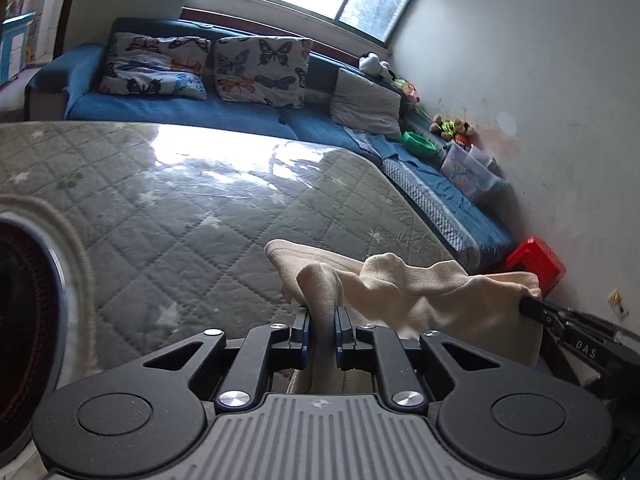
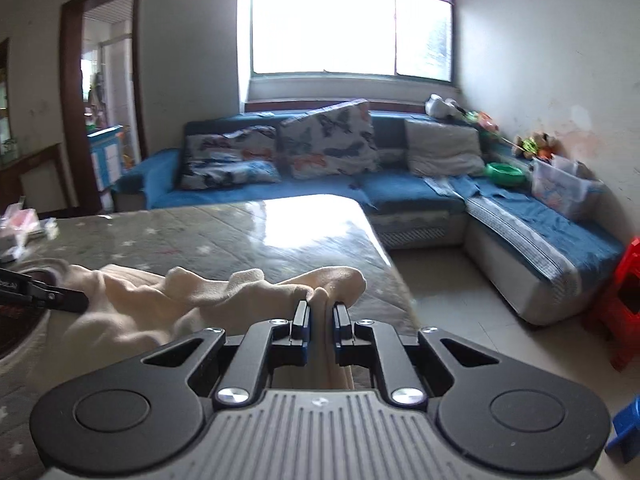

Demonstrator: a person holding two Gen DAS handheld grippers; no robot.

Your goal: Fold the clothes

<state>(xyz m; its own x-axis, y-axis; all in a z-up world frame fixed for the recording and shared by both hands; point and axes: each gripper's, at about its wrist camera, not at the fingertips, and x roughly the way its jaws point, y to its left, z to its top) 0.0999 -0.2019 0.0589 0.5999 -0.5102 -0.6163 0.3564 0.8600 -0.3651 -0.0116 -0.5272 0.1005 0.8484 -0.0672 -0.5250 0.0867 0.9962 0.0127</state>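
Note:
A cream fleece garment (image 1: 420, 292) hangs bunched between my two grippers above the quilted grey table (image 1: 180, 216). My left gripper (image 1: 323, 322) is shut on one pinched edge of it. My right gripper (image 2: 321, 316) is shut on the other edge of the garment (image 2: 168, 300). The right gripper's tip also shows at the right of the left wrist view (image 1: 532, 308), and the left gripper's tip at the left of the right wrist view (image 2: 68, 300). The cloth sags in folds between them.
A round dark object with a pale rim (image 1: 36, 300) sits on the table's left. A blue corner sofa (image 2: 400, 192) with butterfly cushions, toys and a clear box runs behind and to the right. A red stool (image 2: 624, 300) stands on the floor.

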